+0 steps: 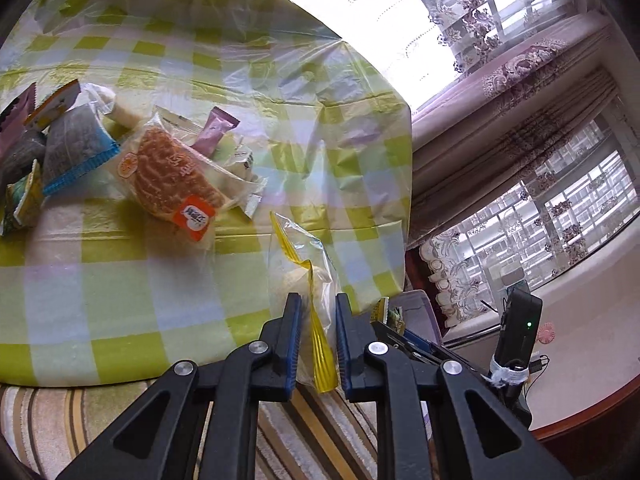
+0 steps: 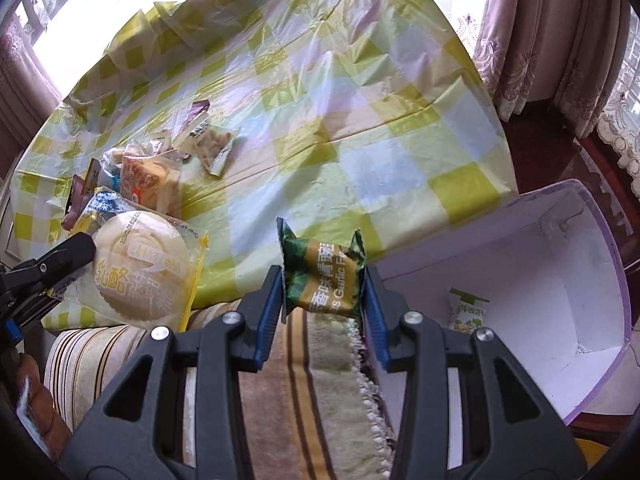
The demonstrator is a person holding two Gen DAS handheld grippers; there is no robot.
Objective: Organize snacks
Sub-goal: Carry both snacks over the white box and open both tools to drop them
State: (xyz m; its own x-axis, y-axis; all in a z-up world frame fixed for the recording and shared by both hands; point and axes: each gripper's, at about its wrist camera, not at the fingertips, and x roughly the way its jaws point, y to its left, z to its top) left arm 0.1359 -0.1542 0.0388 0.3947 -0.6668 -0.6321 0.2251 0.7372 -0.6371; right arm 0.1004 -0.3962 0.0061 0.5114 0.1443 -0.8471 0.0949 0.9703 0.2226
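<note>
Right gripper (image 2: 323, 280) pinches green garlic packet (image 2: 324, 272); left gripper (image 1: 318, 340) clamps bun bag (image 1: 308, 300). Clear box (image 2: 560, 248) rim lower right before releasing.

Both views are fisheye pictures taken from just behind a pair of gripper fingers, looking forward and steeply down along them. The left wrist view faces across the checked tablecloth (image 1: 168, 272) from its near edge, with the snack pile (image 1: 120, 160) at the left, windows with lace curtains (image 1: 560, 232) at the right and a striped rug (image 1: 312, 432) below. The right wrist view looks down on the same cloth (image 2: 360, 140) from close by, with a white box (image 2: 532, 280) at its right. Both views share the cloth, the snack pile (image 2: 136, 176) and the rug (image 2: 304, 380). The right view also catches the left gripper (image 2: 60, 264) at its left edge, and the left view shows the right gripper's camera body (image 1: 520, 332) at its right.
</note>
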